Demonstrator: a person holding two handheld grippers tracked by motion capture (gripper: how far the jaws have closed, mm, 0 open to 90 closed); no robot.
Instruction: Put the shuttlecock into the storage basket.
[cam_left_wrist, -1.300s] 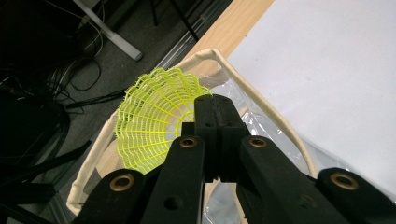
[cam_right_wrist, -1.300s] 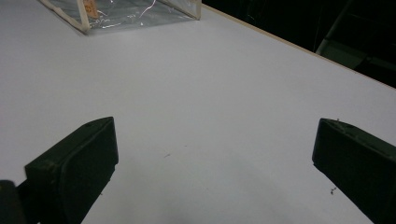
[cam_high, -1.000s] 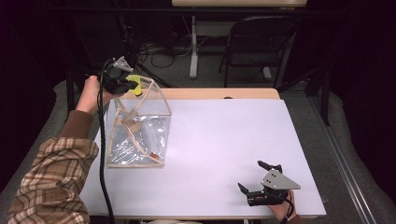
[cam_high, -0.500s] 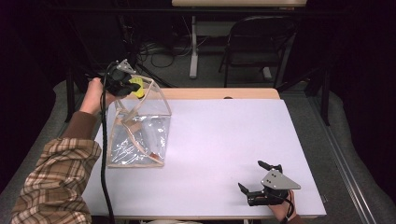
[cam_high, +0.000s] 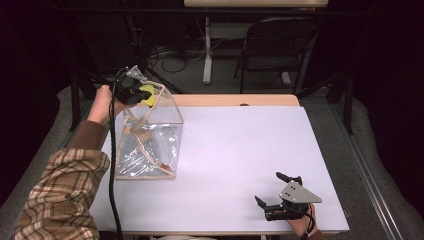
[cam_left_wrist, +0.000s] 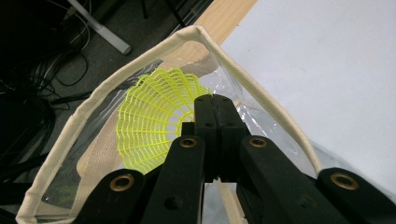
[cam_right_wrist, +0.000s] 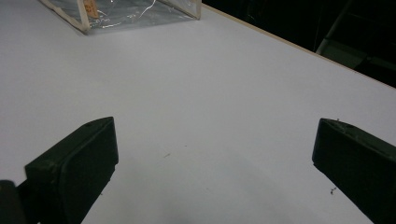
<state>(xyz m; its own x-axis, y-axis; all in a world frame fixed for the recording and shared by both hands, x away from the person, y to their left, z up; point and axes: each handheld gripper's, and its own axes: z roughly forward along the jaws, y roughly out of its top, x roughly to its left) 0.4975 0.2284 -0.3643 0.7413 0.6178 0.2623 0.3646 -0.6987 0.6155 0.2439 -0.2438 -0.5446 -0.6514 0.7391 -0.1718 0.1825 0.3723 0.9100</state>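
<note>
My left gripper (cam_high: 140, 93) hovers at the far left of the table, shut on the edge of a yellow plastic shuttlecock (cam_high: 148, 95). In the left gripper view the jaws meet at the tip of the left gripper (cam_left_wrist: 212, 101), with the shuttlecock's mesh skirt (cam_left_wrist: 149, 121) just inside the cream-trimmed mouth of a clear plastic bag (cam_left_wrist: 81, 116). The bag (cam_high: 155, 150) stands on the white table with something brownish inside it. My right gripper (cam_high: 267, 187) rests near the front right edge, open, its right gripper (cam_right_wrist: 215, 154) jaws wide apart over bare table.
The white table (cam_high: 240, 150) has a wooden strip along its far edge. Beyond it are a dark chair (cam_high: 280, 45), a table leg and cables on the floor. The bag's lower corner (cam_right_wrist: 135, 11) lies far ahead of the right gripper. A plaid sleeve (cam_high: 65, 195) crosses the left front.
The left gripper with the shuttlecock has shifted slightly toward the bag's mouth. The right gripper has stayed put.
</note>
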